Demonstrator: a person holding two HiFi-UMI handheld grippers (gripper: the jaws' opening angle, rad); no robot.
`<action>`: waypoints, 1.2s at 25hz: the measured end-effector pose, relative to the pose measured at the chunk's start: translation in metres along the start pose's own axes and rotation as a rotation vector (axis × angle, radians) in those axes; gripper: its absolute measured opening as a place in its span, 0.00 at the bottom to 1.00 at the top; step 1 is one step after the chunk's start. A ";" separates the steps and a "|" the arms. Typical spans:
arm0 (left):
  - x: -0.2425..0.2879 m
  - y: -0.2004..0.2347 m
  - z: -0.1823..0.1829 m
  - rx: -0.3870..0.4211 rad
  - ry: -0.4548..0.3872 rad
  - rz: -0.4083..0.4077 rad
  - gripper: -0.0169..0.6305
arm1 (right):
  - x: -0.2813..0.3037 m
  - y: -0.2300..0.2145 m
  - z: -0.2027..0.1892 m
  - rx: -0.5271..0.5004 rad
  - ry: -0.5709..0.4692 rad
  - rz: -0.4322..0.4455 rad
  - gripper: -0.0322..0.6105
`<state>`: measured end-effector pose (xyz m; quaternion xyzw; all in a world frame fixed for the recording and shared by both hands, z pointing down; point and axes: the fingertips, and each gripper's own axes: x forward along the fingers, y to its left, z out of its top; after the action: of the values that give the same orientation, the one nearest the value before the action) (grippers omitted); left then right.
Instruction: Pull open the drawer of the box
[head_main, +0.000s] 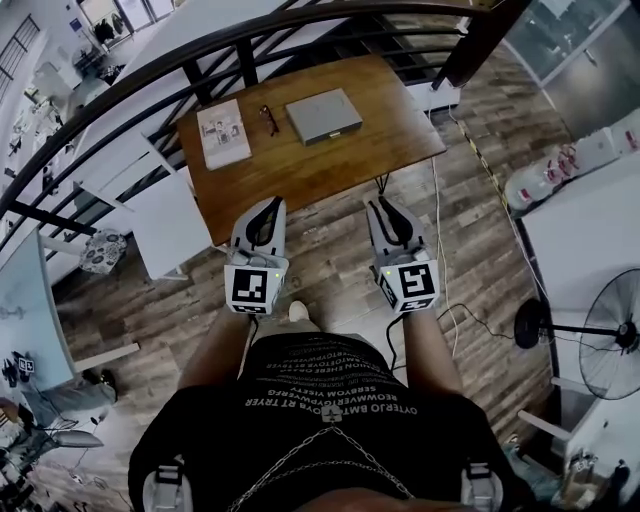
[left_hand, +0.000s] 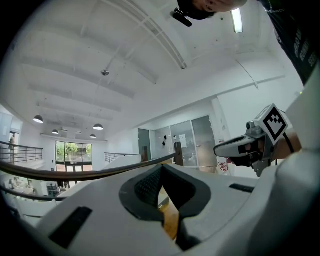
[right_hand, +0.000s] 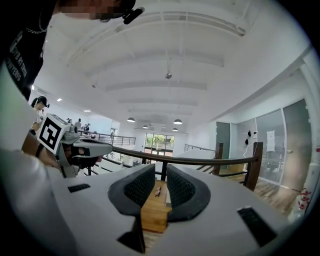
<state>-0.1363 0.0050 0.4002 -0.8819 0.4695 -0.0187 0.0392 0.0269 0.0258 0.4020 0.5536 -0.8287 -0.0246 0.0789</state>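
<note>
A flat grey box lies on the far right part of the wooden table; its drawer front does not show from here. Both grippers hover over the floor, short of the table's near edge and well away from the box. My left gripper has its fingertips touching, with nothing between them. My right gripper is open by a narrow gap and holds nothing; the table top shows through that gap.
A white booklet and a pair of glasses lie left of the box. A dark curved railing runs behind the table. A white table stands at the left, a fan at the right, and cables cross the floor.
</note>
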 end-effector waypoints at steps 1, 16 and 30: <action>0.003 0.004 -0.001 -0.005 0.000 -0.003 0.03 | 0.004 0.001 0.001 0.000 0.002 -0.003 0.16; 0.022 0.004 0.000 -0.036 -0.023 -0.079 0.03 | 0.002 0.001 0.010 -0.047 0.032 -0.065 0.16; 0.053 -0.004 -0.012 -0.012 0.019 -0.060 0.03 | 0.029 -0.027 -0.009 -0.017 0.037 -0.017 0.15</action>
<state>-0.1045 -0.0376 0.4123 -0.8956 0.4432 -0.0252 0.0289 0.0424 -0.0109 0.4107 0.5604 -0.8220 -0.0221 0.0987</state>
